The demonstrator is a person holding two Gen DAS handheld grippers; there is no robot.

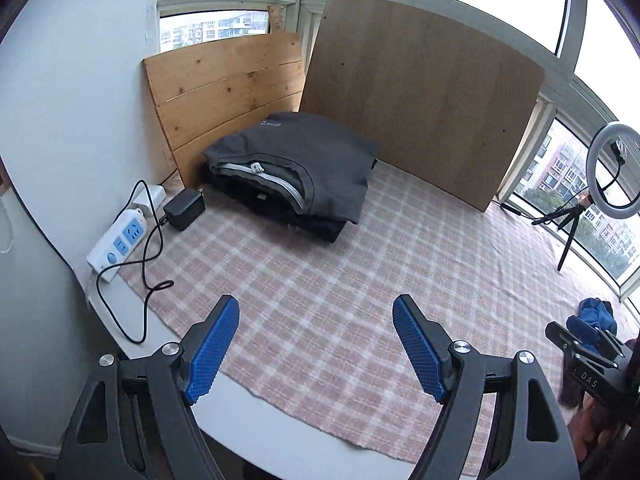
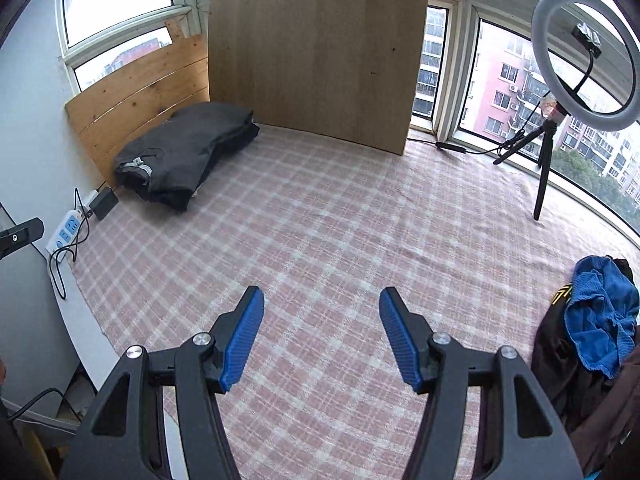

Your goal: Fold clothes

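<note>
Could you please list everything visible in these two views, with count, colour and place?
folded clothes stack: one, dark grey and black with a pale zip, far left on the cloth, against the boards
unfolded clothes pile: one, blue on top of black and brown, right edge
plaid cloth: one, pink and white, covering the work surface
slatted wooden board: one, light orange-brown, leaning at the far left
flat wooden panel: one, tan, standing at the back
power strip: one, white with blue sockets, left edge
power adapter: one, black, beside the strip
ring light on tripod: one, white ring, black legs, far right by the windows
left gripper: open, black with blue pads
right gripper: open, same colours
</note>
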